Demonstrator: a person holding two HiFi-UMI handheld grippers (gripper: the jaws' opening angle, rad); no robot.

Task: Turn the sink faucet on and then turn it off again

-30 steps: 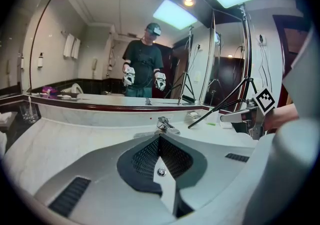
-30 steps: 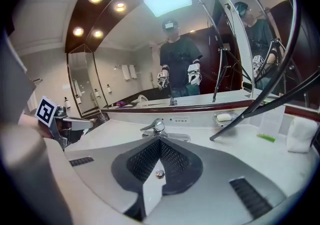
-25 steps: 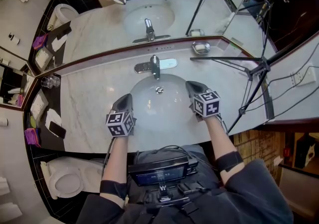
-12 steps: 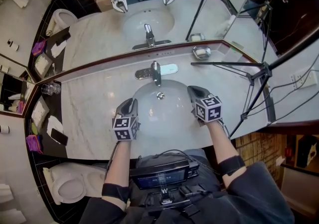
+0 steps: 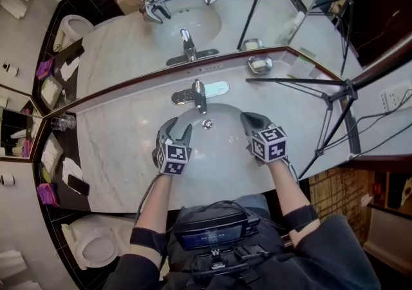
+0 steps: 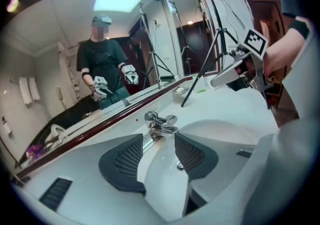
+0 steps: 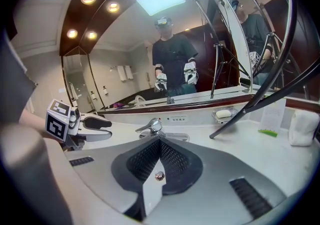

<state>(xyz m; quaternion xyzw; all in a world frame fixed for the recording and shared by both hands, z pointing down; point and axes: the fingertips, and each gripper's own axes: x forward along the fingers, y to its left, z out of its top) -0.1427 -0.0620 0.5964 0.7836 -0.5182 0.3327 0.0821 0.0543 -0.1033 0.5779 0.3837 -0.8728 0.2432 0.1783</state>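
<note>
The chrome single-lever faucet (image 5: 199,93) stands at the back rim of the white oval sink (image 5: 226,161); no water runs from it. My left gripper (image 5: 176,131) hangs over the basin's left part, short of the faucet (image 6: 161,123). Its jaws have just been opening and stand wide with nothing between them (image 6: 157,141). My right gripper (image 5: 248,118) is over the basin's right rim with its jaws shut and empty (image 7: 160,141), pointing toward the faucet (image 7: 152,128). Each gripper view also catches the other gripper: the left gripper (image 7: 109,129) and the right gripper (image 6: 216,81).
A mirror runs along the back of the marble counter (image 5: 122,147). Behind the sink on the right are a soap dish (image 5: 260,63) and a black tripod (image 5: 322,92). A glass (image 5: 59,122) and a phone (image 5: 78,184) lie at the far left, with a toilet (image 5: 96,250) below.
My left gripper has moved right and forward over the basin, rolled, and gone from shut to wide open. The right gripper has stayed in place.
</note>
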